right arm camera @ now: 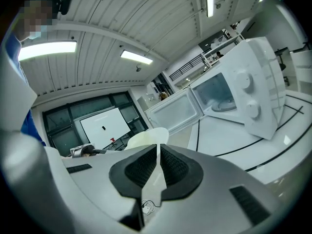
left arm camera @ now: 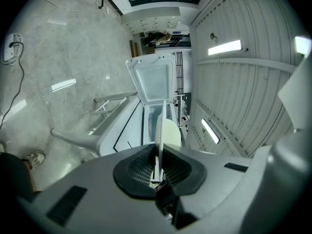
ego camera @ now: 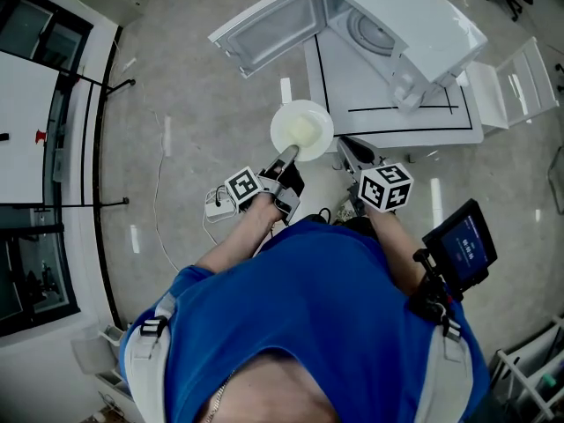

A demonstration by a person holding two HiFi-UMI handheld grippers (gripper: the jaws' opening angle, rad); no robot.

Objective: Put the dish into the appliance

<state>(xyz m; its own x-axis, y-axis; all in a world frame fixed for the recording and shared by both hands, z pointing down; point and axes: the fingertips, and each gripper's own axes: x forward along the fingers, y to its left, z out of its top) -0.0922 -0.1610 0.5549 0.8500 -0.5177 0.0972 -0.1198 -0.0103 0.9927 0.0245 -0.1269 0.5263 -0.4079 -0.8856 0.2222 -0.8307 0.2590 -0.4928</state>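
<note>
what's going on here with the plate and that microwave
A person holds a pale dish with two handheld grippers. The left gripper and the right gripper are each clamped on its rim. The dish is in the air in front of a white microwave, which stands on a white table with its door swung open. The dish is not yet inside.
</note>
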